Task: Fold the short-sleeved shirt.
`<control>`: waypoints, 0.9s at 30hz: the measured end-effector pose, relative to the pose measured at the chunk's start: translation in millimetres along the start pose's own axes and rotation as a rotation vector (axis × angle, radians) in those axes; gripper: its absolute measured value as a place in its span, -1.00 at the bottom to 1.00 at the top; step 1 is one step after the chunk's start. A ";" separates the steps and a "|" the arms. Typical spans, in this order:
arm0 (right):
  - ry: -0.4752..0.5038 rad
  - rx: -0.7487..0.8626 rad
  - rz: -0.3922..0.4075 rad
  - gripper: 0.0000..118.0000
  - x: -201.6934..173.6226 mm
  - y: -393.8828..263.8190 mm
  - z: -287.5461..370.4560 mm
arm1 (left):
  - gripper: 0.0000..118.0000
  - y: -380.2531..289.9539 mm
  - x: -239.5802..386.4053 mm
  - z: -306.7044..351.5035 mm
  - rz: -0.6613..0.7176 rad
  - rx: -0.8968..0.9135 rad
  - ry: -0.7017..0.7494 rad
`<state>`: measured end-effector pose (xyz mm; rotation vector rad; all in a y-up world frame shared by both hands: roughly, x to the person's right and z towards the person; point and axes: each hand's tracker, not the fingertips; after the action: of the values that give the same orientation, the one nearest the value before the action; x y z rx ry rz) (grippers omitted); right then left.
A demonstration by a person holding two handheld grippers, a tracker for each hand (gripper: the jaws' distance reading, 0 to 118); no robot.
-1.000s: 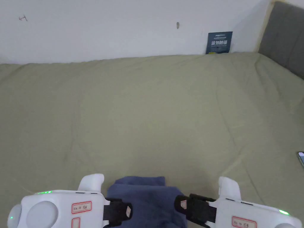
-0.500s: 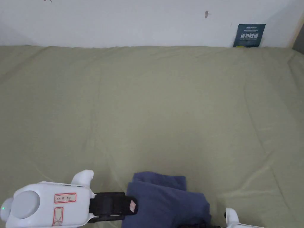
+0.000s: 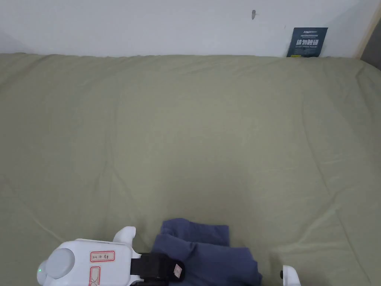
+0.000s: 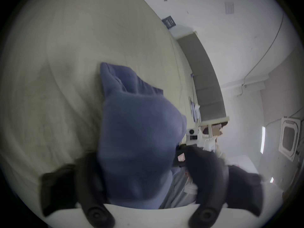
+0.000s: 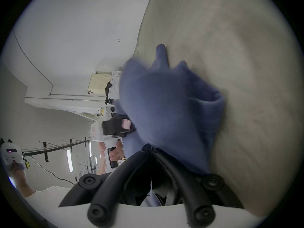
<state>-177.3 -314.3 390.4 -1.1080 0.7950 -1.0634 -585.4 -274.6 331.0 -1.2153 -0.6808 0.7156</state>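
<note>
The short-sleeved shirt (image 3: 208,253), a bunched blue bundle at the bed's (image 3: 193,141) near edge, hangs between left gripper (image 3: 178,270) and right gripper (image 5: 152,149) — both seemingly clamped on it — awaiting spreading flat, apparently.

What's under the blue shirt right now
The blue shirt lies bunched on the green bed sheet, with the left gripper at its edge. Whatever lies beneath the folds is covered.
</note>
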 end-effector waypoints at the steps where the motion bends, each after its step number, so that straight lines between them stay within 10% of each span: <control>1: -0.051 0.008 0.034 -0.99 -7.8 -0.3 2.1 | -0.60 -2.8 -2.7 0.5 0.007 -0.010 -0.020; 6: -0.128 0.012 0.169 -0.99 -43.4 -3.3 11.0 | -0.60 5.8 -3.2 21.8 -0.004 -0.004 -0.057; 27: -0.211 0.070 0.267 -0.99 -118.6 36.9 -24.7 | -0.59 104.0 -206.2 386.0 0.149 0.170 0.300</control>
<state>-227.6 -206.2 347.8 -1.0033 0.7092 -0.7321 -1026.6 -194.8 294.9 -1.1932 -0.2774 0.6814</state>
